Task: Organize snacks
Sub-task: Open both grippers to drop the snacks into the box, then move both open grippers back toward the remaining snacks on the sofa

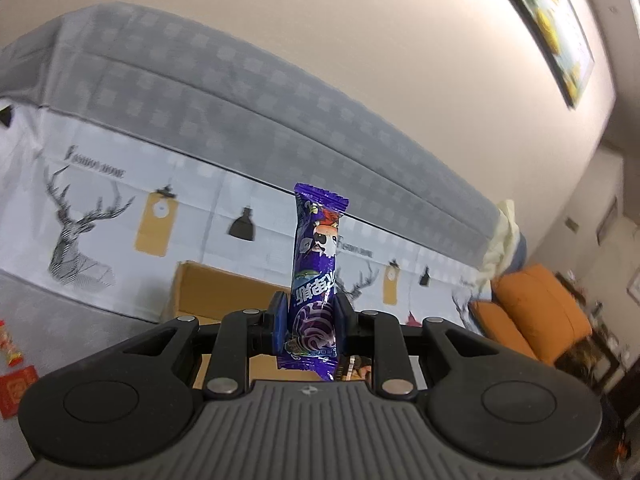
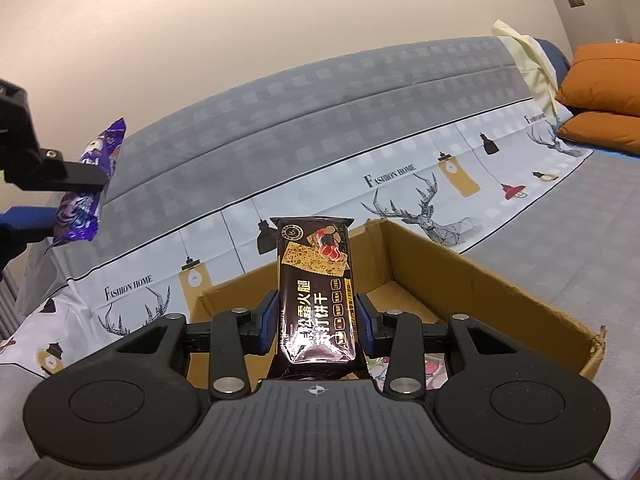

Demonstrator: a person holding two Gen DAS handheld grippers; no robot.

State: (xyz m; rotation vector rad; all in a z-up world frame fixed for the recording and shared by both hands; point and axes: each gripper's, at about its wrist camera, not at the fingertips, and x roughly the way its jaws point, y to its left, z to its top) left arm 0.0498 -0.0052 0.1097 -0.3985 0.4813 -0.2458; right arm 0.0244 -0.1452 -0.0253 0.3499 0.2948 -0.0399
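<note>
My left gripper (image 1: 311, 312) is shut on a purple snack packet (image 1: 316, 264) that stands upright between its blue pads, held in the air above an open cardboard box (image 1: 208, 292). My right gripper (image 2: 316, 312) is shut on a dark brown cracker packet (image 2: 316, 292), held upright over the same cardboard box (image 2: 460, 276). In the right wrist view the left gripper (image 2: 80, 188) with the purple packet (image 2: 90, 184) shows at the far left, higher up. A colourful packet (image 2: 428, 368) lies inside the box.
The box sits on a bed with a grey cover (image 2: 560, 220) next to a sheet printed with deer (image 2: 420, 208). A grey checked headboard (image 2: 320, 120) runs behind. Orange cushions (image 2: 600, 80) lie at the right. Red snack packets (image 1: 12, 364) lie on the bed at the left.
</note>
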